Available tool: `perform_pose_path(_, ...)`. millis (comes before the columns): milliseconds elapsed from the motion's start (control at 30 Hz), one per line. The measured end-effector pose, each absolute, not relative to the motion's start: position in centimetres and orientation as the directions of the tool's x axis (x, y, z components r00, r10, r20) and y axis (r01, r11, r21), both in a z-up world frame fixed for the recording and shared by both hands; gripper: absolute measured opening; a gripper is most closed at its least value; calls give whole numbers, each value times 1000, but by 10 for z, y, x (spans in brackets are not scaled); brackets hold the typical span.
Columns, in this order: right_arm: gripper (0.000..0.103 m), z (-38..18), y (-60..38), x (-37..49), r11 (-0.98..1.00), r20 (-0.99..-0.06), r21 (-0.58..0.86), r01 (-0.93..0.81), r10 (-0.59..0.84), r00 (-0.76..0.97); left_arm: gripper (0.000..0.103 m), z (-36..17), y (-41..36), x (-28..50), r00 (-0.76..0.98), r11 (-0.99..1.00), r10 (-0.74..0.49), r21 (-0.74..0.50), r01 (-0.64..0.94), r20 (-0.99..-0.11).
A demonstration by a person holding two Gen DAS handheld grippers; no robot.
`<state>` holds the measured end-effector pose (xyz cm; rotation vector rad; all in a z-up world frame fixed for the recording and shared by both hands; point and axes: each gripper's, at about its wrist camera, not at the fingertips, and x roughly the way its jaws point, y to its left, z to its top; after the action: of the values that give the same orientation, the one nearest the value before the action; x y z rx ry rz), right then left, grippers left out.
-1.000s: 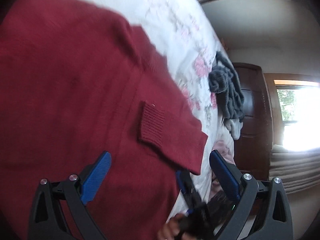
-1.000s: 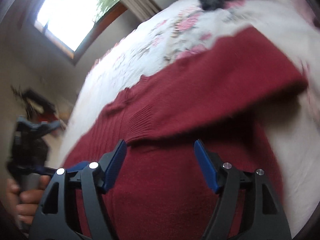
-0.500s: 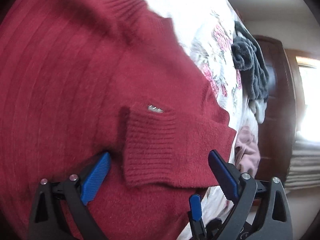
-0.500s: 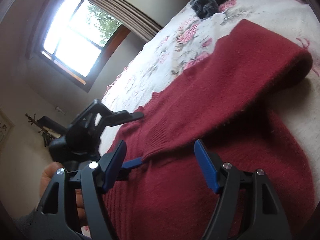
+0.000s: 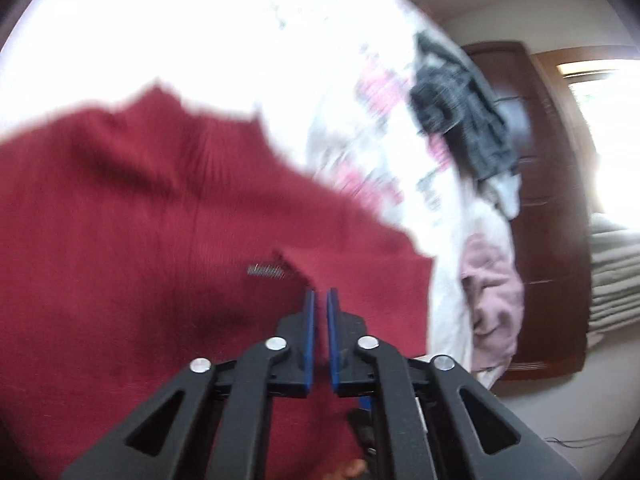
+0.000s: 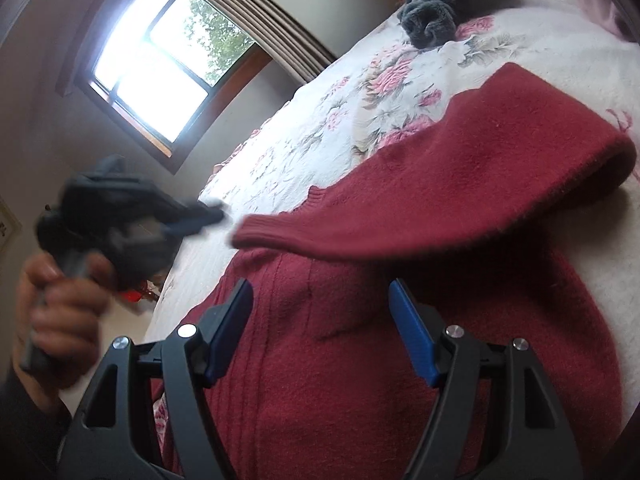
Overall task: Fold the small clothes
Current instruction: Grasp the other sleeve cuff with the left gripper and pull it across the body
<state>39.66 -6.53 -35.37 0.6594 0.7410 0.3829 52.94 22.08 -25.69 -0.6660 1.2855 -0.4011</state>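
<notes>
Left tool fingers together beside the red sweater cuff, seemingly gripping nothing; right tool apart above the body: recommend flattening the sleeve squarely across the bed.

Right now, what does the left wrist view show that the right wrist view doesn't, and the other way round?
Only the left wrist view shows the dark wooden door, the pink garment at the bed's edge, and the left gripper from behind, closed with its tips at the sleeve cuff. Only the right wrist view shows the window, the hand holding the left gripper, and the open right gripper. Both show the red sweater, the floral bedspread and the grey clothing pile.
</notes>
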Motion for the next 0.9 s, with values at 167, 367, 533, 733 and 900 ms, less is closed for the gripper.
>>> perform_pose_path(167,70,-353,-64,400,734,-494,673,-95,541,680,2,-228,253,525,258,759,-617,-649,-52,-743)
perform_pose_path(367,70,-359,-70,404,721,-499,690,-66,540,678,69,-323,235,498,123,722,-642,-651,-232,-756)
perform_pose_path(533,70,-360,-73,402,722,-500,689,-59,534,682,69,-386,220,489,48,690,-667,-640,-338,-744)
perform_pose_path(733,71,-362,-73,403,727,-509,684,-56,531,677,57,-384,206,503,54,658,-705,-681,-319,-707)
perform_pose_path(900,71,-362,-73,402,730,-512,681,-53,527,678,17,-381,204,509,60,657,-704,-681,-323,-708)
